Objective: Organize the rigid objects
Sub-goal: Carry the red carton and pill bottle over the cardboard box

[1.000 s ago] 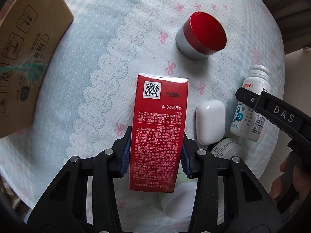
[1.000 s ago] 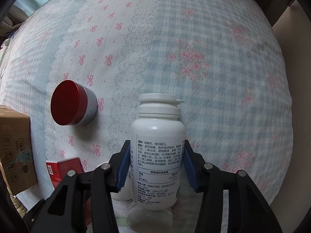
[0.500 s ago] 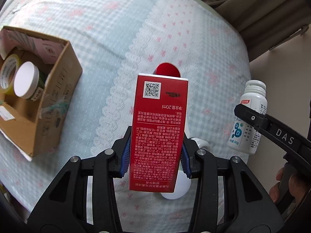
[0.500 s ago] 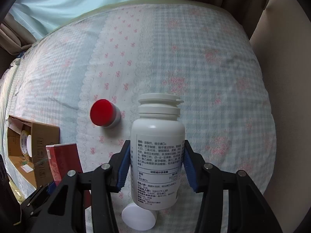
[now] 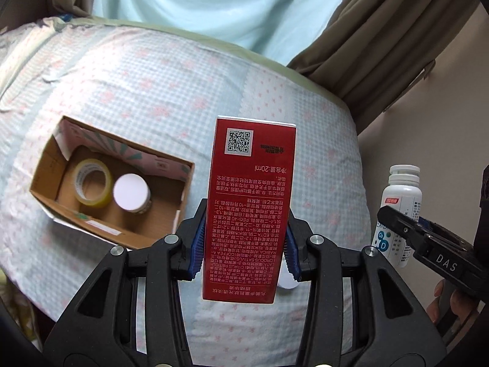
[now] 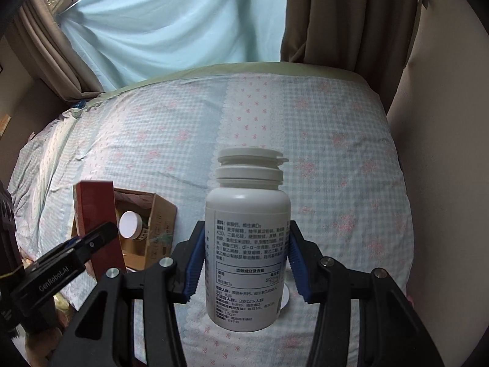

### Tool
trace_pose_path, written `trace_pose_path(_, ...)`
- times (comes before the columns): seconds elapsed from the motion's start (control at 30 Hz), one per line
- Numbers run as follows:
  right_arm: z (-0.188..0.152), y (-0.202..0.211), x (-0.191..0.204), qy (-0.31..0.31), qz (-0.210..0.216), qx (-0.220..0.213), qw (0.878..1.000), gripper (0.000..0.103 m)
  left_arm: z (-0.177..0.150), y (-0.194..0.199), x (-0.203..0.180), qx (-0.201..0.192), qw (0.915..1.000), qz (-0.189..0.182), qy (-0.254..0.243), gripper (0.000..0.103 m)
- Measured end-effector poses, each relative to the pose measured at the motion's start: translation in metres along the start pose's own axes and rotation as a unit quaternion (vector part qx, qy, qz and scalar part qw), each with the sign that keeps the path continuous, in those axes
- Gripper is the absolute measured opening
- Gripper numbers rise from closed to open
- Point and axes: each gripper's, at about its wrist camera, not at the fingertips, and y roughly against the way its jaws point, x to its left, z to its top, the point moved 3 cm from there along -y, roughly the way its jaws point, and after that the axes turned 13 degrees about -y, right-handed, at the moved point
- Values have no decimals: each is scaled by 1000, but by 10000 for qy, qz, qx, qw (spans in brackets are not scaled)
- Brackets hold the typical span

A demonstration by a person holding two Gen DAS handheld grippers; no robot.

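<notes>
Overall, the bed [image 5: 128,91] lay well below both sets of fingers, its checked cover spread wide under them. Ahead and to the left of the left gripper [image 5: 243,244] sat the open cardboard box [image 5: 183,192], holding a roll of tape [image 5: 91,182] and a white-lidded jar [image 5: 131,192] side by side, with bare floor showing on the near side of the two.

The left gripper's fingers were clamped on a red carton [image 5: 250,211], pads pressing its two long sides about midway up, the carton upright and clear of the bed. The right gripper [image 6: 244,260] was clamped likewise on a white pill bottle [image 6: 247,244], pads on the lower body, cap uppermost.

Judgement: the step in hand appeared to be carrying both items across to the box. To do it well, each item should be brought directly above the free floor before being lowered, one hand at a time, as the opening looked narrow for two grippers together. The carton stood tall between the fingers and would tip easily; it is better laid flat or leaned on a wall. Neither grip should be let go before its load rests.
</notes>
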Motion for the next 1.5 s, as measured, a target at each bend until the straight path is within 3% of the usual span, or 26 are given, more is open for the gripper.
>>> trace_pose_path(0.3, -31, 19, 93, 257, 454, 29, 9986, 46, 6, 70, 86, -201, 9997, 166, 4, 39)
trace_pose_path(0.63, -57, -8, 187, -39, 438, 57, 9990, 46, 11, 79, 205, 6, 9995, 82, -291, 39)
trace_pose_path(0.83, -70, -48, 226, -634, 269, 280, 9972, 46, 11, 45, 264, 401, 9978, -50, -524, 39)
trace_pose_path(1.07, -82, -97, 252, -1192, 47, 441, 9919, 46, 5, -20, 302, 957, 9917, -99, -849, 39)
trace_pose_path(1.27, -89, -146, 247, -1486, -194, 676, 9864, 46, -6, -75, 323, 1347, 9863, -53, -948, 39)
trace_pose_path(1.5, -97, -205, 229, -1387, -623, 917, 9841, 46, -8, -128, 330, 1707, 9782, 5, -1185, 39)
